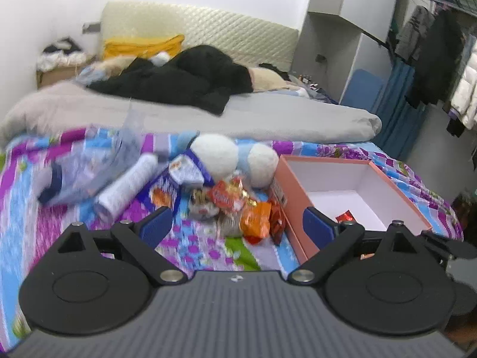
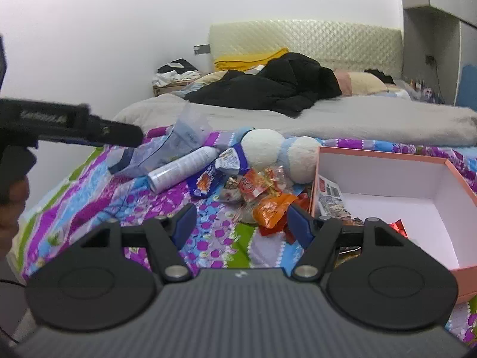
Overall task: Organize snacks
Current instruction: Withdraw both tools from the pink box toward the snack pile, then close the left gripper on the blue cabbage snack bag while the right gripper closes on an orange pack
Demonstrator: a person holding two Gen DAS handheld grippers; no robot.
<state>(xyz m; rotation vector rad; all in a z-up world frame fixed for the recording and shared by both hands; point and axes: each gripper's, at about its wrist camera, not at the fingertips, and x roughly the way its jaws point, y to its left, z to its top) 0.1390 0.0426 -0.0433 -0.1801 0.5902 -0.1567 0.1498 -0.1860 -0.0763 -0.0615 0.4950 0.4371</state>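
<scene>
I hold my left gripper (image 1: 237,226) low over the patterned bedspread (image 1: 193,247), its blue fingers (image 1: 156,226) spread wide with nothing between them. It points toward the headboard end of the bed, and the snack pile (image 1: 238,208) sits just beyond the gap. My right gripper (image 2: 240,223) is level beside it, likewise spread and empty, its fingers (image 2: 184,222) framing the same pile (image 2: 262,197) from a spot further toward the bed's left edge. In the right wrist view, the left gripper (image 2: 119,132) shows only as a dark bar entering from the left border, with part of my left hand (image 2: 15,203) below it; its fingertips cannot be made out there.

The snacks lie on the bedspread's middle strip: orange and red wrappers heaped against the outer wall of the pink box (image 1: 298,217), and a blue-and-white packet (image 1: 184,170) behind them. The box stands open toward the bed's right edge, and inside it a red wrapper (image 1: 345,217) lies near the closest wall, half hidden by my left gripper's right finger. In the right wrist view more packets (image 2: 331,203) rest against the box's left inner wall, partly covered by the linkage.

A white spray can (image 1: 128,188) lies on its side left of the pile, a clear plastic bag (image 1: 89,173) beyond it is blurred, and a white-and-blue plush toy (image 1: 232,158) sits just behind the snacks. The wrapper labels are too smeared to read.
</scene>
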